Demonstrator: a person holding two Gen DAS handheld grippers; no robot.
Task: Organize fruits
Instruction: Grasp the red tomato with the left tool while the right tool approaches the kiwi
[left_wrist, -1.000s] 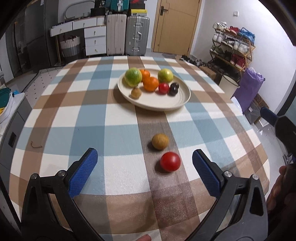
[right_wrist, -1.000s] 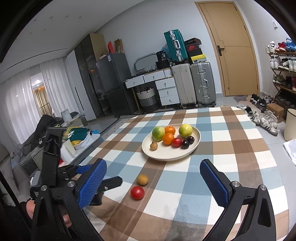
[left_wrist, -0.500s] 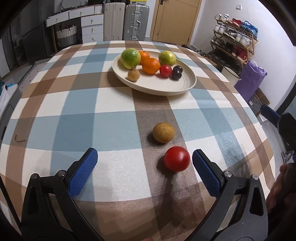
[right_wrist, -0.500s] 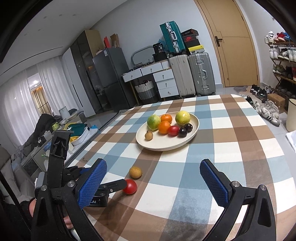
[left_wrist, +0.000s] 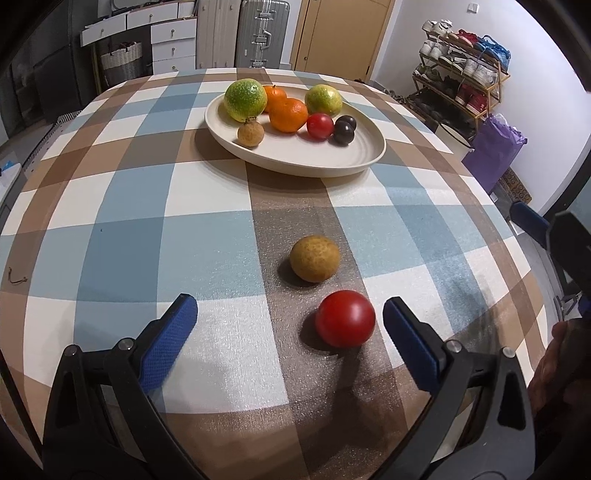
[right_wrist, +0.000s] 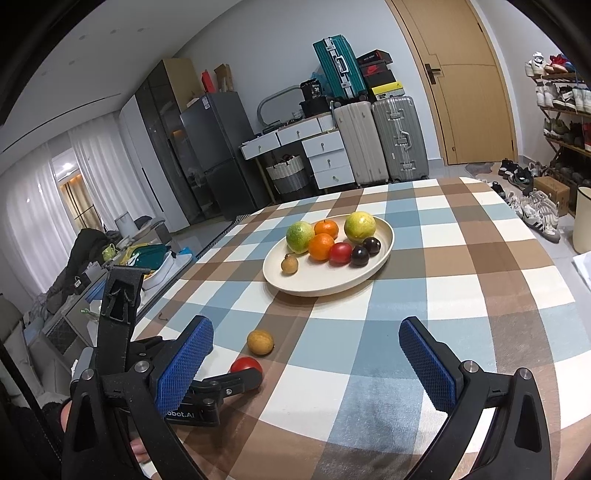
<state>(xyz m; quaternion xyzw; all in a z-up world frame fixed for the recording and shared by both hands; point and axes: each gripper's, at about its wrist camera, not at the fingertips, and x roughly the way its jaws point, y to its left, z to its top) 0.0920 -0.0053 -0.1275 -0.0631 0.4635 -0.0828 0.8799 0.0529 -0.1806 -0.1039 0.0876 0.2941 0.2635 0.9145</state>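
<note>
A red tomato (left_wrist: 345, 324) lies on the checked tablecloth, close to the right finger of my open left gripper (left_wrist: 290, 332). Just beyond it rests a round tan fruit (left_wrist: 314, 258). Farther back a cream plate (left_wrist: 354, 162) holds two green citrus, two oranges, a small tomato, two dark plums and a small brown fruit. In the right wrist view my right gripper (right_wrist: 304, 350) hangs open above the table with nothing between its fingers. There the left gripper (right_wrist: 207, 391) reaches the tomato (right_wrist: 246, 366) from the left, near the tan fruit (right_wrist: 260, 342) and the plate (right_wrist: 384, 254).
The round table's edge (left_wrist: 524, 258) curves close on the right. Beyond it are a shoe rack (left_wrist: 461, 85), a purple bag (left_wrist: 495, 155), suitcases (right_wrist: 376, 140), white drawers and a wooden door (right_wrist: 469, 85). A person's hand (left_wrist: 557, 354) shows at the right.
The left gripper has advanced and lowered toward the table, so the red tomato now lies between its fingertips, near the right one. The right gripper has tilted slightly and stays open.
</note>
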